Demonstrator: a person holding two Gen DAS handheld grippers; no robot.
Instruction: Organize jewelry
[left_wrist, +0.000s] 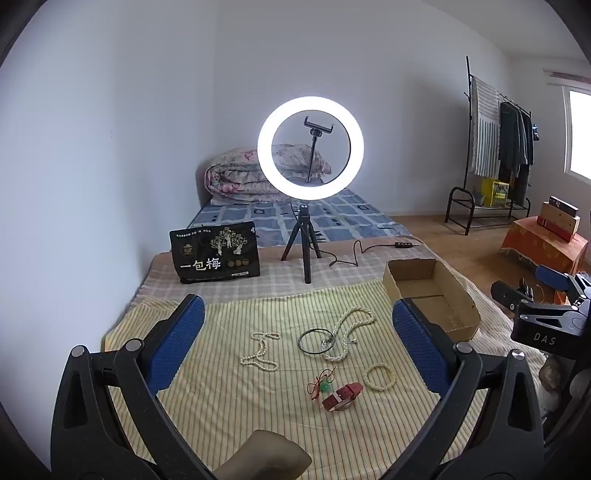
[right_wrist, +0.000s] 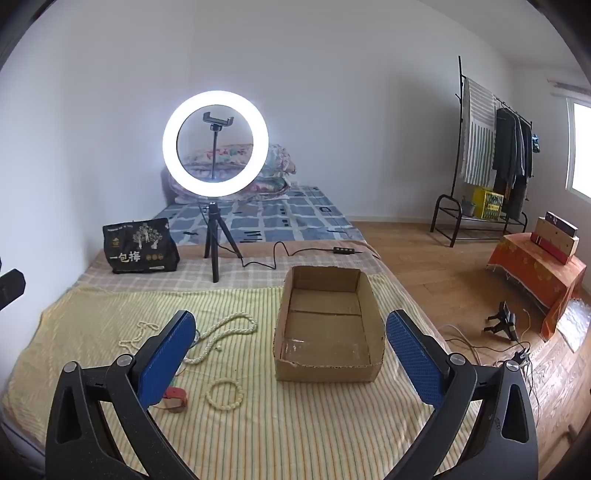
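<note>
Hidden or cut off: the red watch (right_wrist: 173, 397) is mostly covered by the right gripper's left finger in the right wrist view; a black ring (left_wrist: 316, 341) is also lost behind it there.
Hard to make out: a small green charm on red cord (left_wrist: 323, 384), details unclear.
Left view only: whole jewelry spread, plus part of the right gripper (left_wrist: 546, 314) at the frame's right edge.
Right view only: full inside of the cardboard box (right_wrist: 327, 354), bare.
Jewelry: long pearl necklace (left_wrist: 351, 332), smaller bead strand (left_wrist: 260, 352), cream bead bracelet (left_wrist: 378, 376), all loose on the striped yellow cloth (left_wrist: 240, 406) on the bed, left of the box.
Left gripper (left_wrist: 299, 350): fingers spread wide, holding nothing.
Right gripper (right_wrist: 291, 362): fingers spread wide, holding nothing, box between them in view.
</note>
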